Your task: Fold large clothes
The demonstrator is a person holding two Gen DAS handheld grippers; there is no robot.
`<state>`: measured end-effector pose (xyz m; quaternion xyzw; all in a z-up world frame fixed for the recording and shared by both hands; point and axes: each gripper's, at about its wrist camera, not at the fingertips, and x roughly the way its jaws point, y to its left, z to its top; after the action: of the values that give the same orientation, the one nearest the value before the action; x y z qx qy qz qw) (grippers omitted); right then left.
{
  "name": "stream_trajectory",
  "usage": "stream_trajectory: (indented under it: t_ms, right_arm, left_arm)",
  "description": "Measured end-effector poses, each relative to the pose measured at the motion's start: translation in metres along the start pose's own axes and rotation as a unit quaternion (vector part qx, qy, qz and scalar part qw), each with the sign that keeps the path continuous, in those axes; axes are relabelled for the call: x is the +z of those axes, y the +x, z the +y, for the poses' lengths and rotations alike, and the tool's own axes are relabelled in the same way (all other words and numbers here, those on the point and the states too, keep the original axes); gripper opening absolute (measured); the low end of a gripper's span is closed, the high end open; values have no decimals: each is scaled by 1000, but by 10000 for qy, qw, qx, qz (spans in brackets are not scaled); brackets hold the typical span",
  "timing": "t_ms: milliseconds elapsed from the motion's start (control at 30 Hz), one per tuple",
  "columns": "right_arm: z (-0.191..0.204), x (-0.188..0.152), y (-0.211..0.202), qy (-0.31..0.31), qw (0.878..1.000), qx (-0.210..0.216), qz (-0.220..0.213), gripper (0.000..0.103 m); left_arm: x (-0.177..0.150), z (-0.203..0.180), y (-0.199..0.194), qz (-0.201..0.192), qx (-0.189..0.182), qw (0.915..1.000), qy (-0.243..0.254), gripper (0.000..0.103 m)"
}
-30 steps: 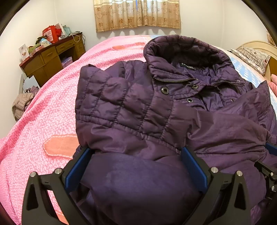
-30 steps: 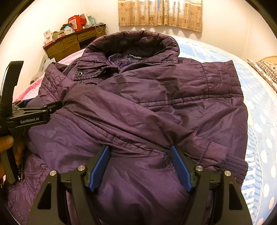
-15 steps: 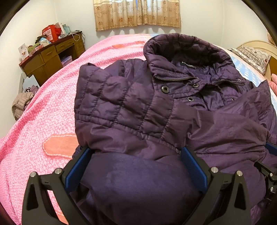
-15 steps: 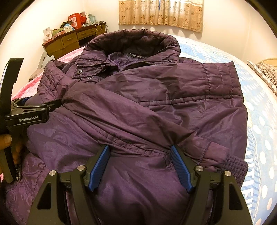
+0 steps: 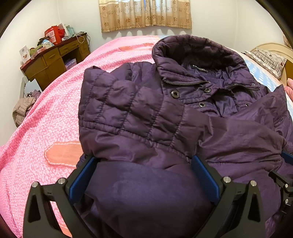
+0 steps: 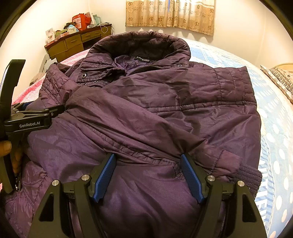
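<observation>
— Where is the garment?

— I see the dark purple quilted padded jacket (image 5: 146,117) lying on the bed, filling the middle and right of the left wrist frame. Its collar sits at the upper centre, with snap buttons just below. A sleeve is folded across the front; in the right wrist frame its ribbed knit cuff (image 6: 247,177) lies at the lower right.

— And your left side?

— My left gripper (image 5: 144,175) is at the bottom of its frame, jaws spread wide, with a puffy fold of the jacket bulging between the blue pads (image 5: 82,181). The pads flank the fabric; I cannot tell whether they press on it.

— The right?

— My right gripper (image 6: 148,174) is the same: jaws apart, blue ribbed pads (image 6: 104,177) on either side of a hump of the jacket's lower part. From this view the left tool appears at the left edge, in a hand (image 6: 9,152).

— What lies under the jacket?

— A pink speckled bedspread (image 5: 45,128) at the left, and a blue dotted sheet (image 6: 274,128) at the right. A brown wooden desk (image 5: 55,62) stands at the upper left, cluttered with boxes, and beige patterned curtains (image 5: 144,14) hang at top centre.
</observation>
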<state>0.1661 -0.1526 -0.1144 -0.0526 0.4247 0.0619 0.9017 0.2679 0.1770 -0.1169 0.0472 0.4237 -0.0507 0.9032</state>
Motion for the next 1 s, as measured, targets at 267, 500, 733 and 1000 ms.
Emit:
stream_trajectory:
  t_ms: [267, 500, 733, 1000]
  right_arm:
    - [1, -1, 0, -9, 10000, -16, 0, 73]
    - [2, 0, 0, -7, 10000, -17, -4, 73]
    - [2, 0, 0, -23, 10000, -45, -13, 73]
    - [-2, 4, -7, -104, 9998, 101, 144, 74]
  left_arm:
    - [0, 0, 0, 3, -16, 10000, -13, 103]
    - [0, 0, -1, -6, -9, 10000, -4, 103]
    - [0, 0, -1, -4, -16, 10000, -4, 103]
    - [2, 1, -8, 9, -73, 10000, 22, 103]
